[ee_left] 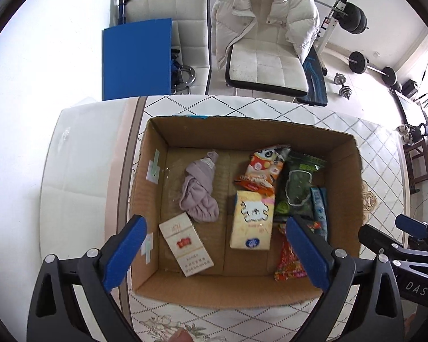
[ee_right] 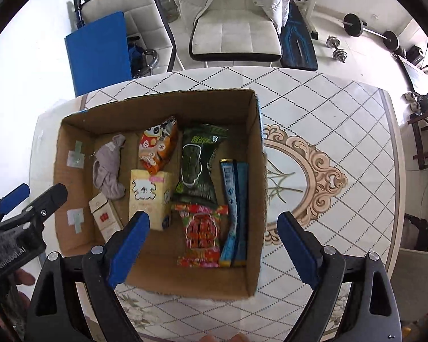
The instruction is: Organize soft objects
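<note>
Sock [ee_left: 198,188] mauve, crumpled, knotted, lying in cardboard box [ee_left: 154,131].

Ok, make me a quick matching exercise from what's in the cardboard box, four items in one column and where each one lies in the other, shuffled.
Items:
1. purple cloth bundle
2. dark green snack bag
3. white and red carton
4. blue packet

Places:
A. near left corner of the box
B. standing along the right wall
C. left half, toward the far wall
D. right of the orange panda bag

Pairs: 1-C, 2-D, 3-A, 4-B
</note>
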`<state>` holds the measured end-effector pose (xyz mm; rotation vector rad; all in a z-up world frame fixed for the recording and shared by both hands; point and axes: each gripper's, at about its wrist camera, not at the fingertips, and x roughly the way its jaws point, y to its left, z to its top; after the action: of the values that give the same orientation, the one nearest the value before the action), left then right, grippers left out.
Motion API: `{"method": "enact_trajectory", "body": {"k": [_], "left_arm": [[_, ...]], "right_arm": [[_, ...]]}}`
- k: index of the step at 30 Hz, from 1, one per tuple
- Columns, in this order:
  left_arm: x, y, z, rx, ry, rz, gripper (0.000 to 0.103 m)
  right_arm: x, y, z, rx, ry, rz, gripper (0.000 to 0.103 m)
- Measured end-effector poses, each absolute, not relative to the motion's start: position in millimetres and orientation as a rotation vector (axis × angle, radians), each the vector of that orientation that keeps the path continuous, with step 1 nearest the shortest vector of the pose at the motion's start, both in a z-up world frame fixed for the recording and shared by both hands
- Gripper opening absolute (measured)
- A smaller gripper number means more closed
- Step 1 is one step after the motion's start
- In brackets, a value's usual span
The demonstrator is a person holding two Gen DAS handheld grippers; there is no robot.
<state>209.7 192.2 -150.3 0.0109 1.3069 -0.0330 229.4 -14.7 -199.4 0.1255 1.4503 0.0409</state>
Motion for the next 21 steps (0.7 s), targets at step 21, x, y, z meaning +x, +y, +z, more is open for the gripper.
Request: {"method": "enact_trajectory", "body": {"k": [21], "left_arm": [[72.6,170.8,8.2,0.038,1.098,-0.016,0.100]], "right_arm": [[80.9,-39.9,-18.4,0.090,1.187,0.076,0.093]]}}
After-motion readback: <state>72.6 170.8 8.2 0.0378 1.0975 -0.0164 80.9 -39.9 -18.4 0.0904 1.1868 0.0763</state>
